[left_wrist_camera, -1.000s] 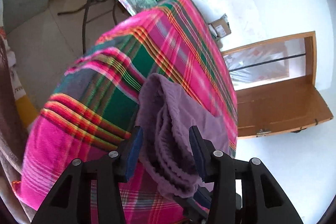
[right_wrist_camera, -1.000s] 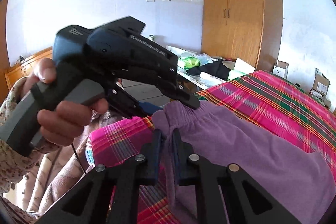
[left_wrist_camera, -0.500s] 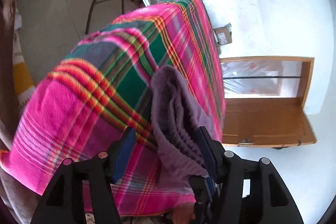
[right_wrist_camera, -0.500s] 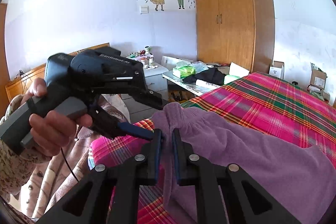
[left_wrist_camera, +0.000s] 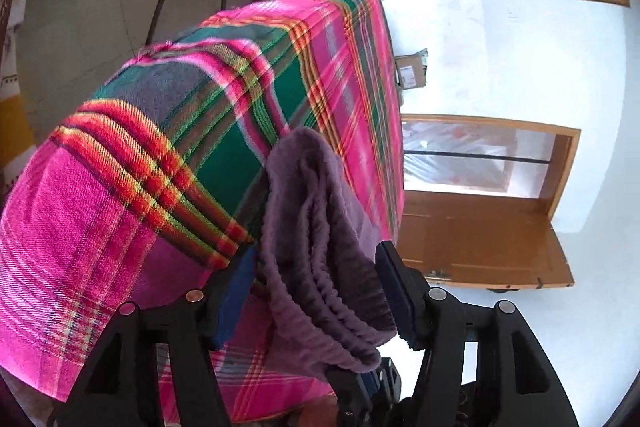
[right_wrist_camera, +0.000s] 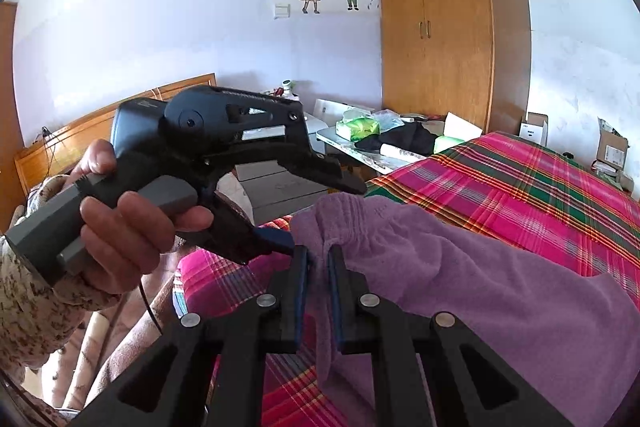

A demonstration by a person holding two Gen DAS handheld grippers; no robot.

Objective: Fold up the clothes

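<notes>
Now my right gripper (right_wrist_camera: 318, 291) pinches the purple garment (right_wrist_camera: 480, 287) at its waistband over the plaid bed (right_wrist_camera: 500, 187); my left gripper (left_wrist_camera: 316, 291) stands spread around the bunched band, pads not pressing. Next, I judge, the left must grip.

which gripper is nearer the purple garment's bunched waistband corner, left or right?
Close call. Right gripper is clamped on the purple garment just below the waistband corner. Left gripper is open, its fingers either side of that corner.
</notes>
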